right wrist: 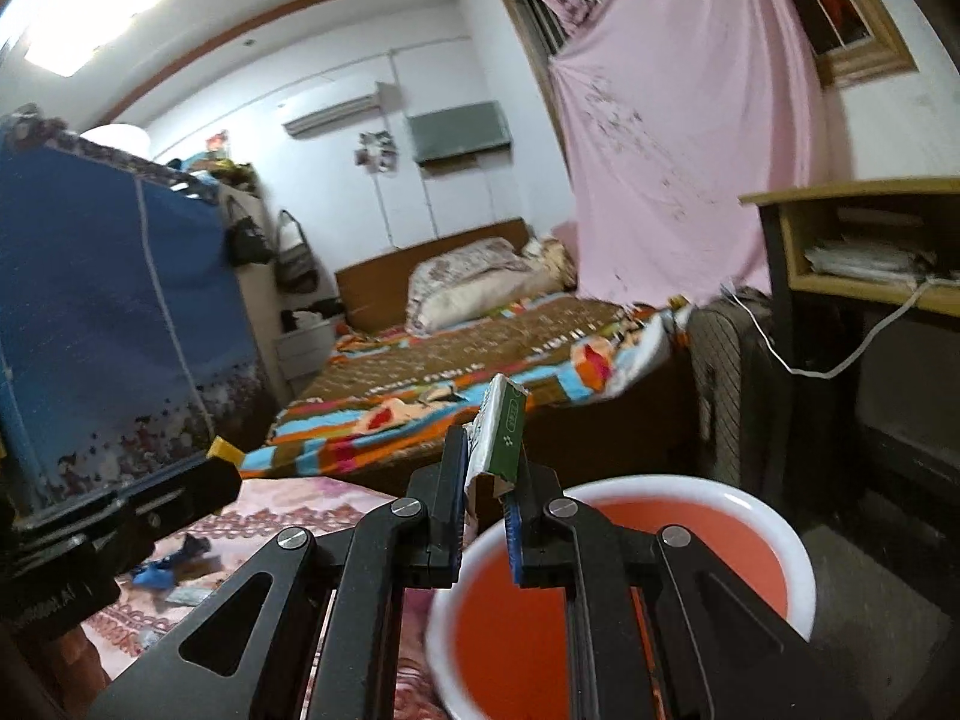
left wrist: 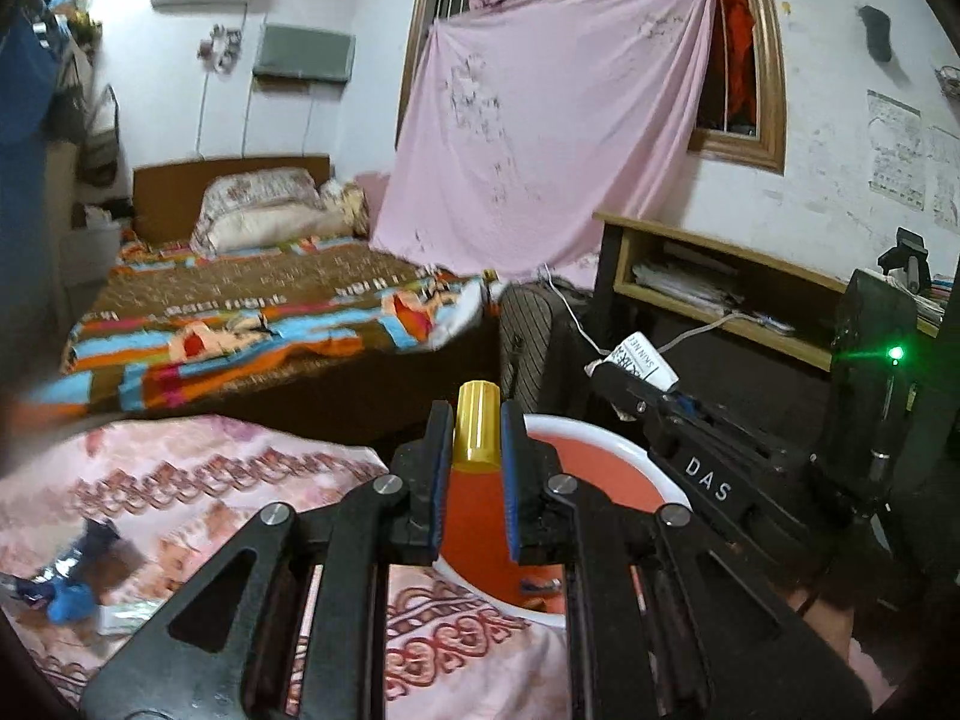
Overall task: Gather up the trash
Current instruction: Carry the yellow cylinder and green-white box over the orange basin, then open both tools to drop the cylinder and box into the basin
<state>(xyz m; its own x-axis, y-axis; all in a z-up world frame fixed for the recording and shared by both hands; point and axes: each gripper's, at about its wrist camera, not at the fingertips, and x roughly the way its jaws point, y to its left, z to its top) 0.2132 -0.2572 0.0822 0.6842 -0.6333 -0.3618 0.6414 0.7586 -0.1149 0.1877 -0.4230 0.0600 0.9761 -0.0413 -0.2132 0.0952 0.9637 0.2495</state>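
Your left fingers (left wrist: pixel 445 468) were clamped on a yellow ribbed cap (left wrist: pixel 477 432), standing upright between the pads over the near rim of the red basin (left wrist: pixel 606 438); your right fingers (right wrist: pixel 459 468) were clenched on a crumpled green-and-white carton (right wrist: pixel 501 438), tilted and poking up just left of that same basin (right wrist: pixel 768 516). The cap looked hard, light and slick-sided, so I judged the ribs gave you the purchase and a grip across its middle was right. The carton looked light and soft, already creased, likely to fold further; holding it low near the flattened end seemed the safer place. To your left, the surface under both tools wore a pink patterned cloth (left wrist: pixel 198 480) with blue wrappers (left wrist: pixel 69 600) lying loose on it, probably more trash to gather. Beyond it stood a bed (left wrist: pixel 252 318) under a bright quilt, then a pink sheet (left wrist: pixel 540 138) hung across the window, and at the right a wooden shelf (left wrist: pixel 720 276) of papers.
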